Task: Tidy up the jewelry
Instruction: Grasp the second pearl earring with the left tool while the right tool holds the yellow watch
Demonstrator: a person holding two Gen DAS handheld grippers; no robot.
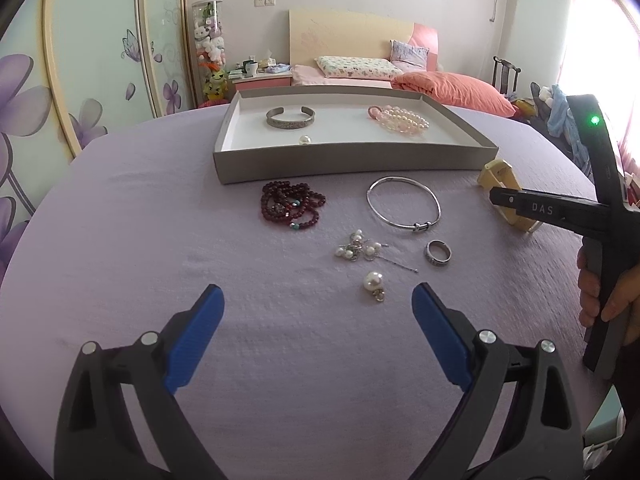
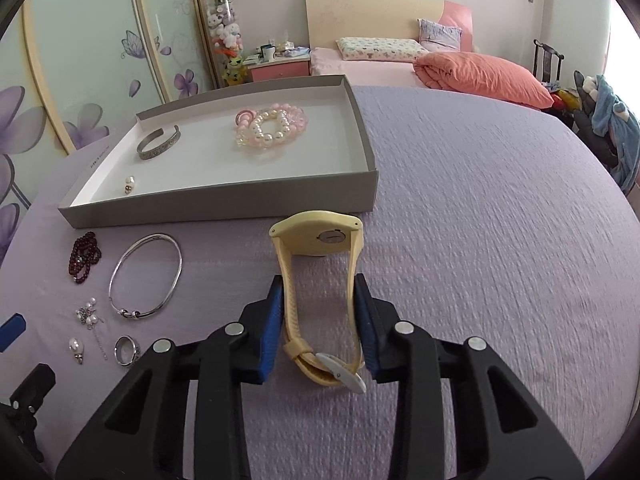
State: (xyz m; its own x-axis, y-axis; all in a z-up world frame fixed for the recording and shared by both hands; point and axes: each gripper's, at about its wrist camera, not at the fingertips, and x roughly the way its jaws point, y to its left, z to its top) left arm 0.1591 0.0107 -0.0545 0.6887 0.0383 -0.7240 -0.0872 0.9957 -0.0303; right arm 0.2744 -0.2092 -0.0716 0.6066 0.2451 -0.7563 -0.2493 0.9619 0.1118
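The right gripper [image 2: 319, 312] pinches inward, tilted downward, while the left gripper [image 1: 318, 312] hangs spread wide.

Purple cloth [image 1: 120, 240] w/ box [image 1: 352, 160], bangle [image 1: 404, 204], ring [image 1: 437, 253].

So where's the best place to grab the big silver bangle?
Probably the plain thin wire of the bangle, on the far arc by the tray, coming straight down with one finger inside the hoop and one outside. It lies flat on the cloth, so there is no edge to pinch from the side, and the near arc carries a knobbly clasp.
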